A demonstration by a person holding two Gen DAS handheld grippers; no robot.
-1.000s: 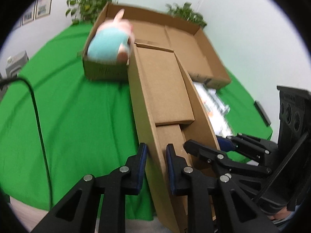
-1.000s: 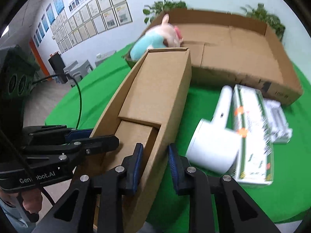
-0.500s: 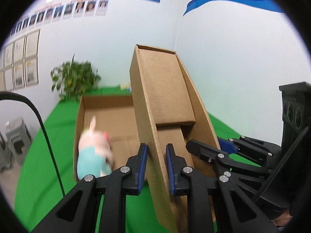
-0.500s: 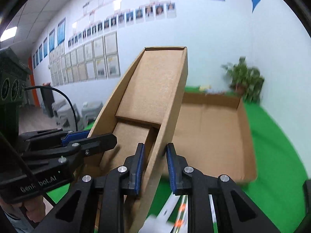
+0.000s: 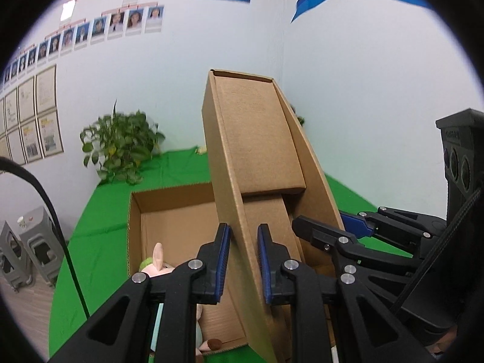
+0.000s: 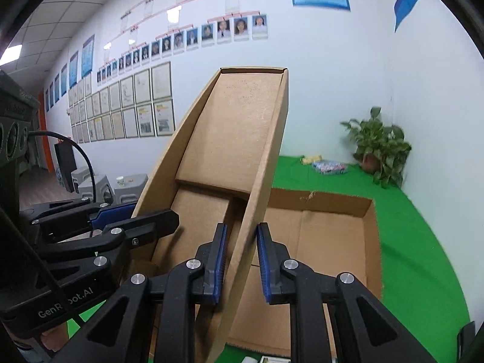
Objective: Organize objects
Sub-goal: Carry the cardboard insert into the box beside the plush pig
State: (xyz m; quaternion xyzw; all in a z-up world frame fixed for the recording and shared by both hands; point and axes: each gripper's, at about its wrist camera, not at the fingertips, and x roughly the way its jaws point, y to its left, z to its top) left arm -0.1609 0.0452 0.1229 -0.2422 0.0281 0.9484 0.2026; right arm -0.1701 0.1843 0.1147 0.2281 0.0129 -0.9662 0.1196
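We hold the narrow cardboard tray (image 5: pixel 257 151) tilted steeply upward, its far end raised well above the bench (image 5: pixel 99 236) and its open face toward the cameras. Our left gripper (image 5: pixel 242 260) is closed down on the tray's left side wall, with the blue pads (image 5: pixel 224 260) on either face of the cardboard. Our right gripper (image 6: pixel 239 260) is likewise clamped on the right side wall; in the right wrist view the wall appears to touch the left pad, while a slight gap shows at the right pad, so we cannot tell how firm that grip is. Inside the tray we see only its folded inner flaps; it appears to carry nothing. Below and behind the tray sits the large open carton (image 5: pixel 169 211), resting on the bench. A pink and teal plush toy (image 5: pixel 160 266) lies in the carton's near left corner, partly hidden by the left gripper. We judge that this one object is already stowed. At the bottom edge of the right wrist view a few small items are barely visible outside the carton, too cropped to identify; these probably remain to be sorted, and the tray itself is not yet set down. The bench is covered with green cloth. Potted plants (image 6: pixel 378 148) stand at its far corners, a small packet (image 6: pixel 329 166) lies near one, and framed documents and portrait photos line the white wall.
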